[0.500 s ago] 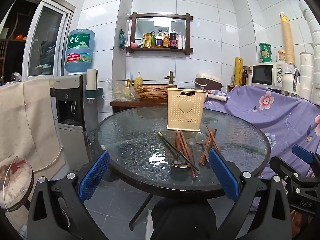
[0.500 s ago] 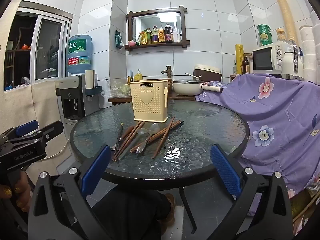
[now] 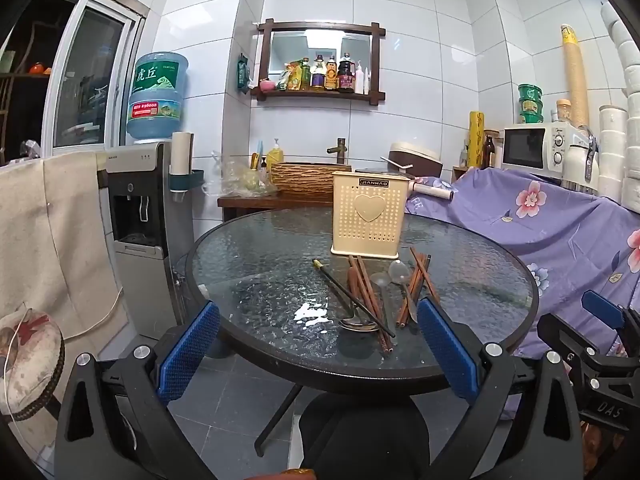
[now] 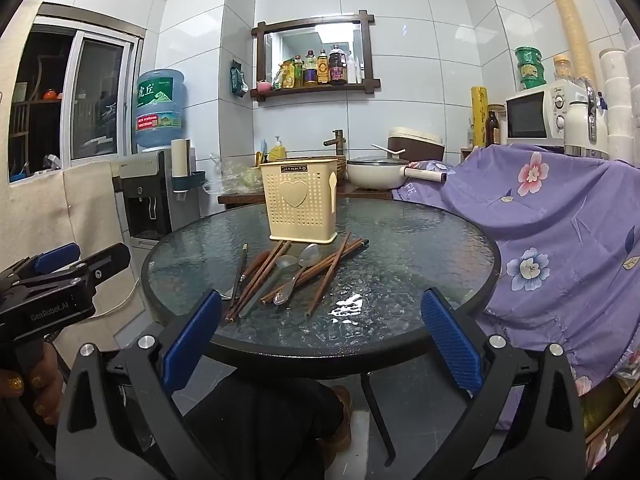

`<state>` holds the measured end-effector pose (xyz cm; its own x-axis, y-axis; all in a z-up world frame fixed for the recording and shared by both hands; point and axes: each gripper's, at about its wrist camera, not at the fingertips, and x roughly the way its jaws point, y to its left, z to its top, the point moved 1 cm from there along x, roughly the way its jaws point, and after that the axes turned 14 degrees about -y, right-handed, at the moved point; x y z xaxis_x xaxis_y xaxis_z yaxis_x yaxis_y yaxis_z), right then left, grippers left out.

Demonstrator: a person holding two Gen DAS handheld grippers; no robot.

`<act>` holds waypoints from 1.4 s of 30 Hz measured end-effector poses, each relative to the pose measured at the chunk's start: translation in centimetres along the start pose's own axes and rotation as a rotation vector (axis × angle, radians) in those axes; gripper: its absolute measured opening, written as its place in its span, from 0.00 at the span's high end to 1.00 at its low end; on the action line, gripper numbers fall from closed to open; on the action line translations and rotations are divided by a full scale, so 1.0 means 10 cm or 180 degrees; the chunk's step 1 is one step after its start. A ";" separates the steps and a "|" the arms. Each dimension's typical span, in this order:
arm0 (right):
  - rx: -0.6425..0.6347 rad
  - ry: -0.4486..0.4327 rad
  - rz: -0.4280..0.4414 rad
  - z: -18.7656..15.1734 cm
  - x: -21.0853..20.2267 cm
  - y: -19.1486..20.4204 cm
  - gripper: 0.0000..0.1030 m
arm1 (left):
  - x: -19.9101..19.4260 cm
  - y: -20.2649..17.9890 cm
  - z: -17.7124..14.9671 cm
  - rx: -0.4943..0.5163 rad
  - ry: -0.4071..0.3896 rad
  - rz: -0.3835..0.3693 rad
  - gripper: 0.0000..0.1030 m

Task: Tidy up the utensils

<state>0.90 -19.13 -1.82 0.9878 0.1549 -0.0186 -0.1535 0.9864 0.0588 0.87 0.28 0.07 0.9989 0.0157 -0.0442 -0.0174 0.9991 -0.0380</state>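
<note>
Illumination is bright, even and cool. A ceiling lamp reflects in the wood-framed wall mirror (image 3: 322,53) at 12 o'clock. White glare patches mark the round textured glass table (image 3: 256,248) near centre. Shadows are soft. Focus is sharp throughout. Fisheye distortion bends tile lines; black vignetting fills the corners.

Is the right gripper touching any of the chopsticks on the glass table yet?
Apart. The right wrist view shows the right gripper open at the table's near edge, nothing between its jaws, with the chopsticks lying farther in.
</note>
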 end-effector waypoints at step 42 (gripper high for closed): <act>0.0010 0.0009 -0.0003 -0.01 0.00 0.01 0.05 | 0.03 -0.01 -0.07 -0.0027 0.0018 0.0010 0.06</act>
<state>0.91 -18.98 -1.86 0.9878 0.1541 -0.0214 -0.1525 0.9864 0.0620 1.18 0.12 -0.59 0.9986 0.0188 -0.0501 -0.0211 0.9987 -0.0463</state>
